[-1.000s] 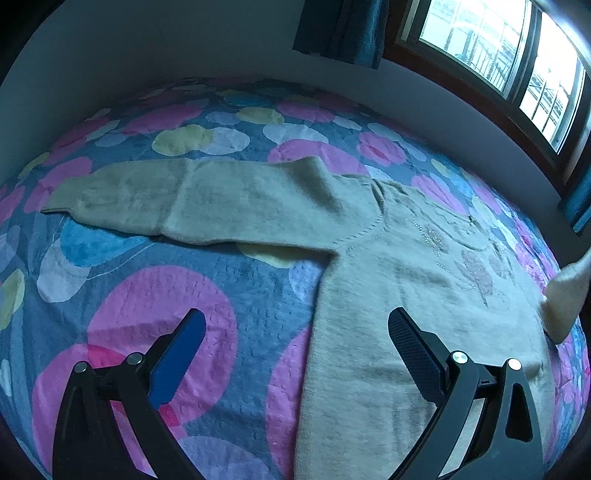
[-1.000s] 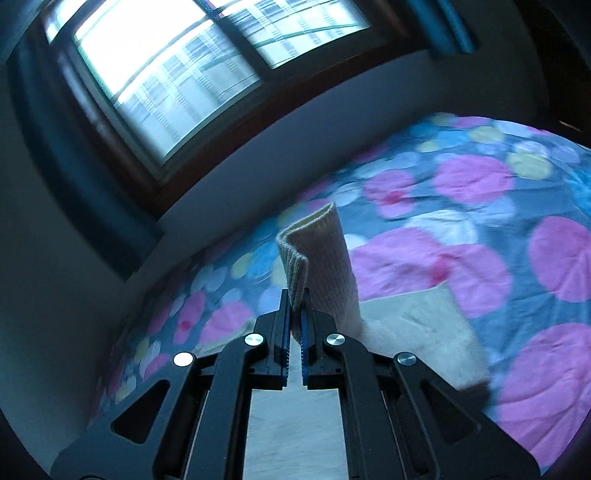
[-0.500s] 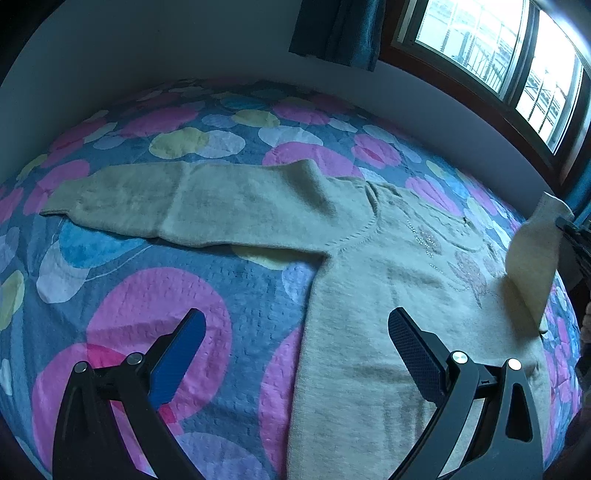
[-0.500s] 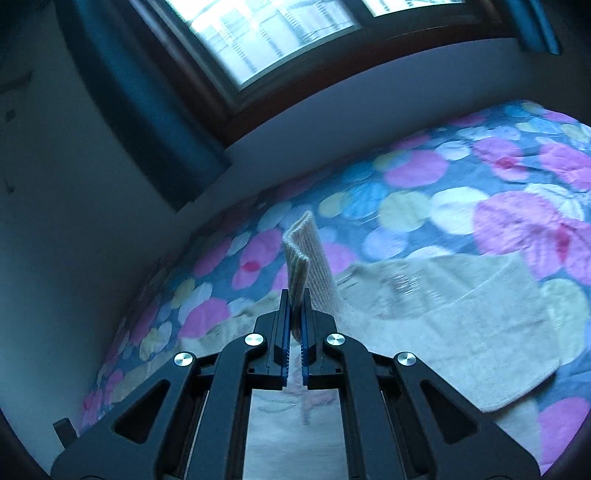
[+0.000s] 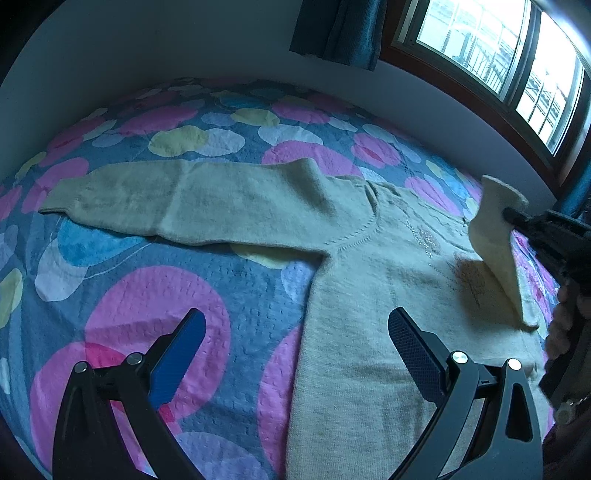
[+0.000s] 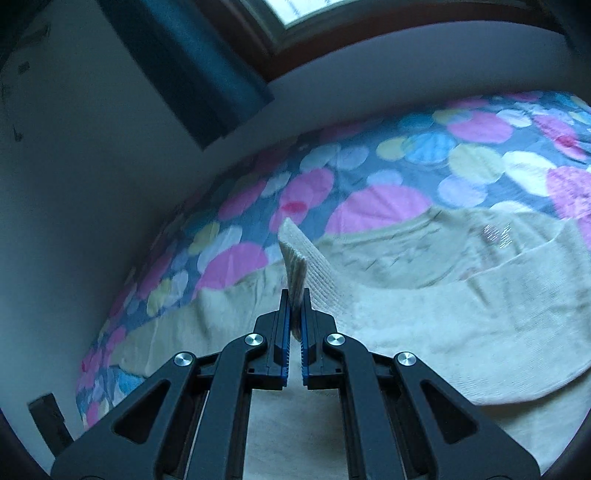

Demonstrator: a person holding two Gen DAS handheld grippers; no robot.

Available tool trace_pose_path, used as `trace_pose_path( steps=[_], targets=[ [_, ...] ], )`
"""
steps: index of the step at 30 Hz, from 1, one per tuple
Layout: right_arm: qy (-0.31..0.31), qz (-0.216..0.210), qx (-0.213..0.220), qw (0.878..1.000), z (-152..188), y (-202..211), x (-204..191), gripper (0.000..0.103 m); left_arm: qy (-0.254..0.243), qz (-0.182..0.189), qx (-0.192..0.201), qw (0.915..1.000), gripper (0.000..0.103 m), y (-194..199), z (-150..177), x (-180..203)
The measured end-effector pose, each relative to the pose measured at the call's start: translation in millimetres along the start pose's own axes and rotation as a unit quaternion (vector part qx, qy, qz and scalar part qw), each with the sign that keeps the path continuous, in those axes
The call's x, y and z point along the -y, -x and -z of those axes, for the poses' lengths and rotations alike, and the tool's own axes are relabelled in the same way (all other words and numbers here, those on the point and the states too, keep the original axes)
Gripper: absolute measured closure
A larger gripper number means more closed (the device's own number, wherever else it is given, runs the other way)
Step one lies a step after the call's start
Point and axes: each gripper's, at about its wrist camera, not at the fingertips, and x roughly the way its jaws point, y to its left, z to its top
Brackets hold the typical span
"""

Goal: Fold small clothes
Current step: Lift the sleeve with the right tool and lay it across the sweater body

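**Cream knit sleeve lifted over the sweater**

Cream wool is most of what there is to look at: a small knitted sweater [image 5: 369,295] lies flat on a bedspread [image 5: 129,277] printed with pink, blue and yellow discs. No brand, label or writing can be read anywhere; the only mark is a pale glittery motif [image 5: 424,236] stitched on the chest, too soft to make out.

In the left wrist view the body of the sweater fills the lower middle and right of the frame, and one sleeve [image 5: 184,199] stretches flat toward the left edge, its cuff ending on the spread. The other sleeve [image 5: 495,236] stands up at the right side, pinched at its ribbed cuff by the right gripper [image 6: 295,314], whose jaws are clamped together on the knit. A hand [image 5: 561,325] shows at the far right edge behind it.

The left gripper [image 5: 295,332] hovers at the bottom of its frame with jaws wide apart, nothing between them, one finger over the spread and one over the sweater's side.

Open bedspread lies to the left and beyond the flat sleeve. A plain wall [image 5: 147,48] closes the far edge, with a window [image 5: 498,55] and dark curtain [image 5: 340,29] at the upper right.
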Motion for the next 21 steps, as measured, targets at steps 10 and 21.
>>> trace_pose_path(
  steps=[10, 21],
  targets=[
    [0.048, 0.016, -0.054, 0.997, 33, -44, -26, 0.099, 0.000, 0.002, -0.005, 1.0000, 0.004, -2, 1, 1],
    [0.101, 0.032, -0.089, 0.990, 55, -66, -46, 0.099, -0.002, 0.002, -0.011, 0.9999, 0.004, -6, 4, 3]
  ],
)
